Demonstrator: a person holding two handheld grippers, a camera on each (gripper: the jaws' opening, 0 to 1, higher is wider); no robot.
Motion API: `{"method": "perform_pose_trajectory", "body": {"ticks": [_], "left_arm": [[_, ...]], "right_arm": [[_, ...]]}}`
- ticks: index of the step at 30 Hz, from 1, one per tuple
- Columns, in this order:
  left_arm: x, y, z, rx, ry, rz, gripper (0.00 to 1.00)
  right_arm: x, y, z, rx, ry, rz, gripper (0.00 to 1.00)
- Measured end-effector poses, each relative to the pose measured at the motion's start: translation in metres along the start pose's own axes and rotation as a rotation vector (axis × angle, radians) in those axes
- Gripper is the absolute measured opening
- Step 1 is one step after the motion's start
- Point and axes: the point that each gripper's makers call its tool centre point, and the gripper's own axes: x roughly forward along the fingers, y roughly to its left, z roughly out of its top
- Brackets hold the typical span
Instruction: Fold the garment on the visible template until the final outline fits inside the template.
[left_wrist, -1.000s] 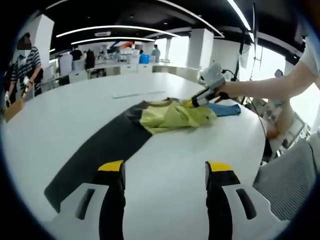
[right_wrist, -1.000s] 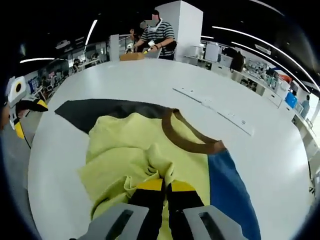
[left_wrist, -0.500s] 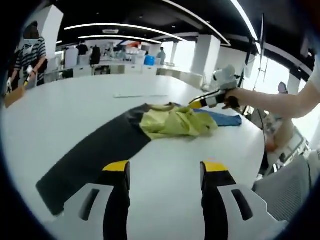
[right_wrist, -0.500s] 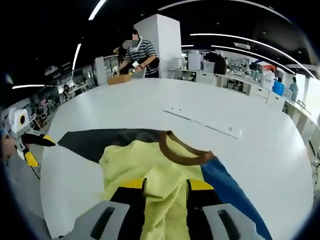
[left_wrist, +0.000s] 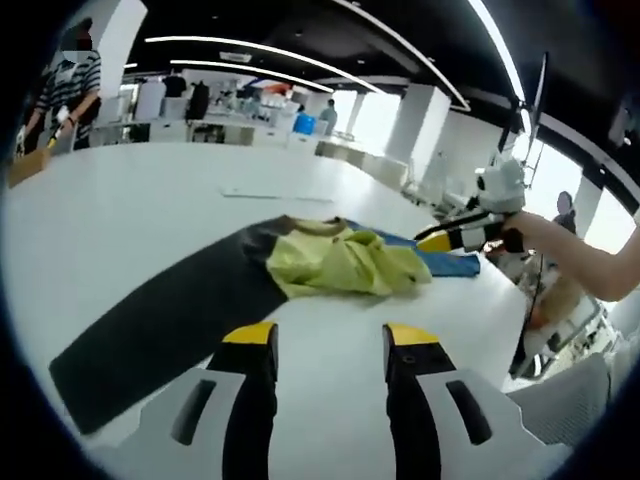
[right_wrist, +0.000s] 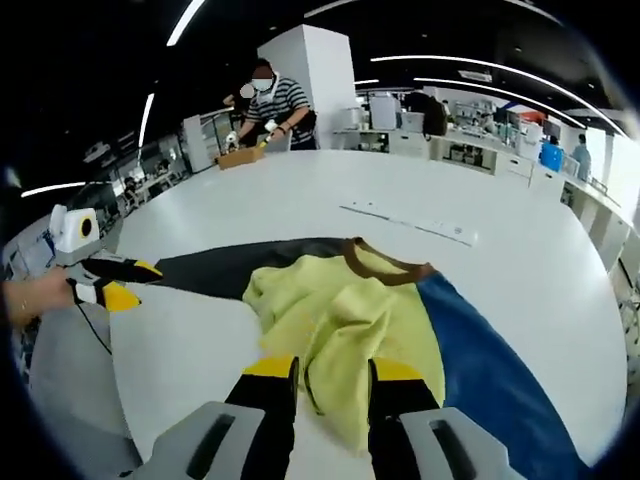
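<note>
- Since a second ago, the right gripper (right_wrist: 317, 370) has been let go of the cloth and drawn back; its jaws, then pinched together on the yellow fabric, are now parted and empty.
- At the left of the left gripper view, the dark template (left_wrist: 170, 315) is seen stretched across the white table (left_wrist: 120, 210).
- In the middle, the left gripper (left_wrist: 325, 338) is held with jaws apart above bare tabletop, nothing between them.
- Beyond it, the yellow garment (left_wrist: 345, 265) is lain crumpled, partly on the template and partly on a blue cloth (left_wrist: 455, 265).
- At the right, the right gripper is seen in a hand (left_wrist: 535, 232), just past the garment.
</note>
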Motion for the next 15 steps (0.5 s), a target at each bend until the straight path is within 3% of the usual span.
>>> {"method": "perform_pose_trajectory", "body": {"ticks": [6, 15], "left_arm": [[0.013, -0.006, -0.003, -0.007, 0.021, -0.012, 0.33], [0.031, -0.009, -0.007, -0.069, 0.033, -0.014, 0.27]], "right_arm": [[-0.01, 0.013, -0.017, 0.015, 0.027, 0.017, 0.21], [-0.005, 0.023, -0.042, 0.065, 0.059, 0.029, 0.18]]}}
